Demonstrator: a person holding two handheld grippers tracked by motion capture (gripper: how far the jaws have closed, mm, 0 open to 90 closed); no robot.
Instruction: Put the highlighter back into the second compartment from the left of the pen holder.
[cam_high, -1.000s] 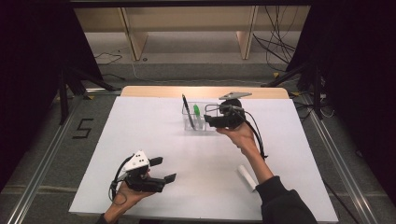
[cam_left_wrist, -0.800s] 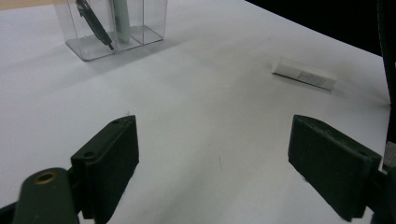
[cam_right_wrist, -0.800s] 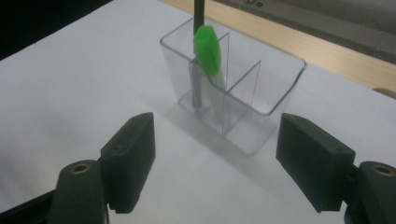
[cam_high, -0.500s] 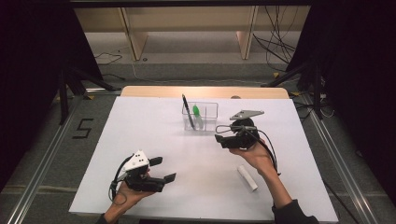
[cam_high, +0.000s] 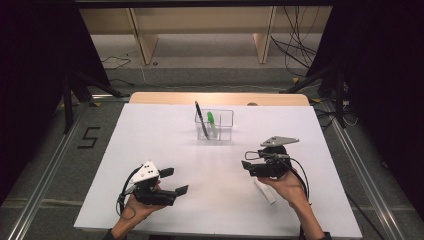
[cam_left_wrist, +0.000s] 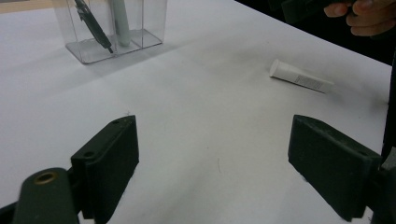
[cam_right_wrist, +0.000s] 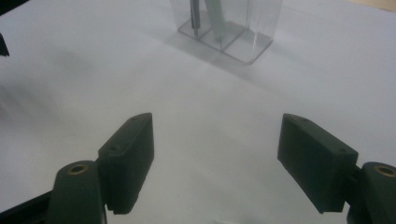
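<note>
— Looking down from the high view, what do you have on the tabletop (cam_high: 150, 135)?

— Your left gripper (cam_high: 172, 181) sits near the front left, jaws spread wide with nothing between them. Your right gripper (cam_high: 247, 160) hovers at the front right, pointing left, jaws also wide and empty. A white tube (cam_high: 265, 191) lies flat just under your right hand (cam_high: 287, 187), partly hidden by it. At the back middle stands a clear holder (cam_high: 215, 125) with a black pen (cam_high: 201, 119) leaning in its left part and a green-capped marker (cam_high: 212, 123) beside it.

— And the left gripper view?

— Your two black jaws stand far apart, bare white surface between them. The tube (cam_left_wrist: 299, 76) lies on its side ahead and to the right, well clear of the jaws. The holder (cam_left_wrist: 112, 32) is at the upper left with the pen (cam_left_wrist: 93, 23) slanting inside it. Fingers of your other hand (cam_left_wrist: 369, 14) show at the top right corner.

— The right gripper view?

— Again your jaws are wide apart and hold nothing. The holder (cam_right_wrist: 229, 28) stands ahead at the top, well apart from the jaws, the pen's tip (cam_right_wrist: 194, 18) resting in its left compartment.
</note>
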